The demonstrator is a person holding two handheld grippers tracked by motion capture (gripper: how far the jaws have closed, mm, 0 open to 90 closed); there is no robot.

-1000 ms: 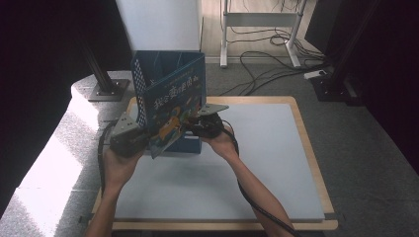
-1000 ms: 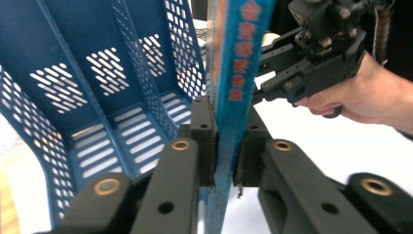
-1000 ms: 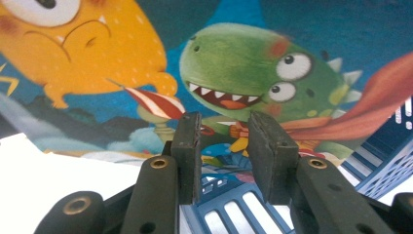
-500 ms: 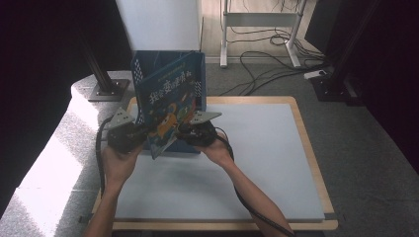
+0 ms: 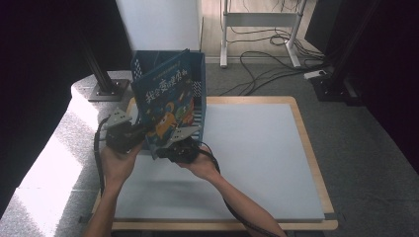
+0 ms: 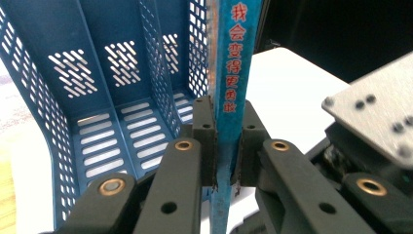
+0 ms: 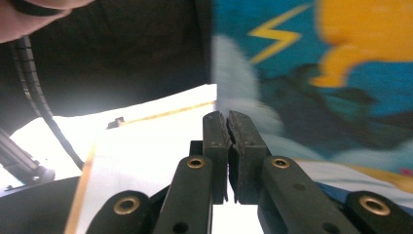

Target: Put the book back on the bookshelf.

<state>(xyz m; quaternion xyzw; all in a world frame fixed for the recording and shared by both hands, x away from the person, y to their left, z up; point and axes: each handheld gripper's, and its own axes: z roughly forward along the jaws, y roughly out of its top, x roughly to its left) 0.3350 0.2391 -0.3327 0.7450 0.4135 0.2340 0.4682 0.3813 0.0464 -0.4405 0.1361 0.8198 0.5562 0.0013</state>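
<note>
Left tongs (image 6: 223,146) clamp the blue picture book's (image 5: 165,106) spine upright; right tongs (image 7: 227,141), just closing, pressed together empty beside it.

A file rack (image 5: 197,74) stands at the far left part of a mat (image 5: 257,163), which lies on a board (image 5: 316,163) on the table. A book (image 5: 165,106) stands upright just in front of the rack, tilted against its open front. The left gripper (image 5: 141,133) is at the book's near left edge, the right gripper (image 5: 168,148) just below the book's near corner. Cables (image 5: 257,69) lie on the floor behind the board.
</note>
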